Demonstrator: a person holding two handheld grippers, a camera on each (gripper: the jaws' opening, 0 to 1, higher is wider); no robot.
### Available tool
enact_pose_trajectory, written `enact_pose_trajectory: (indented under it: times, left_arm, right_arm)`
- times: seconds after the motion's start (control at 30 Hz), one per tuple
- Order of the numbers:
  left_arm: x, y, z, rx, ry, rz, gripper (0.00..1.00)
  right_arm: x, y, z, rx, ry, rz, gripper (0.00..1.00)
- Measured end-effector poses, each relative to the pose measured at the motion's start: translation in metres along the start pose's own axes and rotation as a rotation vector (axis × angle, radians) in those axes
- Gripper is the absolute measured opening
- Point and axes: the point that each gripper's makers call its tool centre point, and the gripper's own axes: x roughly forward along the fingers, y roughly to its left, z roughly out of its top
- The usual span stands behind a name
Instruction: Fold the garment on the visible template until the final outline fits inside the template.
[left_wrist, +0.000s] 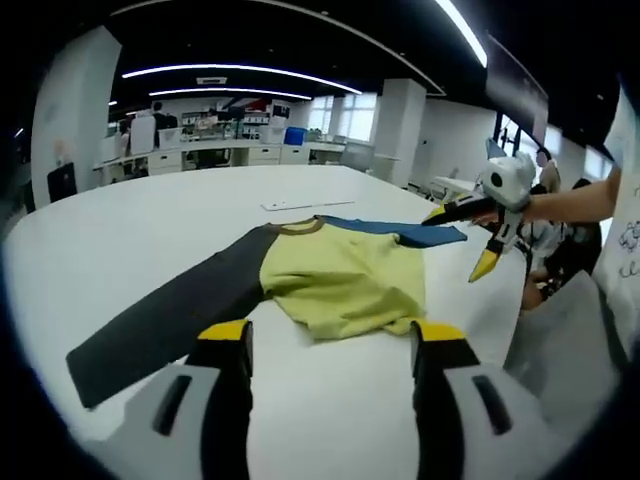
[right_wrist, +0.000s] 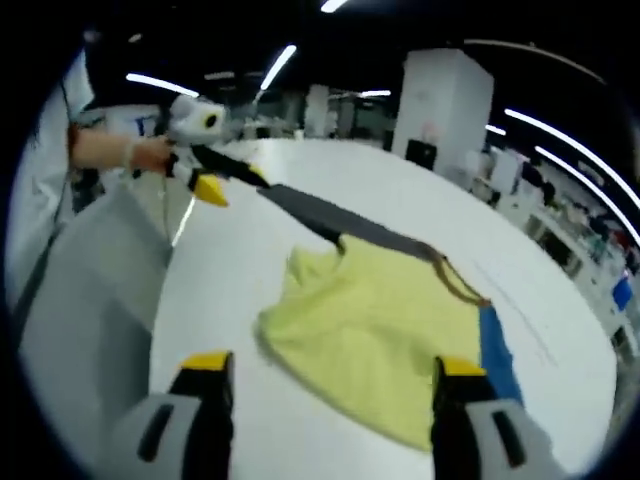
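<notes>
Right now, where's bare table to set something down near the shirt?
Free: the wide white table beyond the dark sleeve and collar, up to a flat white strip. Also the strip between the yellow hem and the left gripper. Crowded: the blue sleeve side, where the right gripper hovers.

Left tongs (left_wrist: 332, 345), right tongs (right_wrist: 325, 375): black jaws, yellow tips, grey-white bases.

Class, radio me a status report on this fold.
Left gripper open, right gripper open, both empty. Shirt flat on table, sleeves spread, unfolded. Nothing blocking.
</notes>
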Motion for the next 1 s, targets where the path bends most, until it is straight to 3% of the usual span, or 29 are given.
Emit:
enact_pose_trajectory:
  times: [0.2, 0.37, 0.47, 0.6, 0.83, 1.0]
  left_arm:
    - [0.0, -0.013, -0.005, 0.024, 0.01, -0.013, 0.6]
    - [0.0, -0.018, -0.008, 0.009, 0.01, -0.02, 0.6]
    - [0.001, -0.018, -0.009, -0.012, -0.004, -0.022, 0.59]
    - [0.001, -0.02, -0.01, -0.016, -0.006, -0.032, 0.58]
    - [-0.002, -0.015, -0.01, -0.026, -0.013, -0.038, 0.57]
    - [-0.004, -0.008, -0.009, -0.04, -0.023, -0.033, 0.57]
  right_arm:
    - [0.03, 0.032, 0.011, -0.107, 0.024, 0.073, 0.76]
    - [0.047, 0.04, 0.017, -0.1, 0.029, 0.077, 0.59]
    - [0.055, 0.044, 0.016, -0.163, 0.05, 0.078, 0.49]
    - [0.062, 0.044, 0.016, -0.161, 0.064, 0.056, 0.41]
    - [0.069, 0.043, 0.005, -0.245, 0.123, 0.032, 0.28]
    - [0.075, 0.042, -0.001, -0.226, 0.132, 0.03, 0.17]
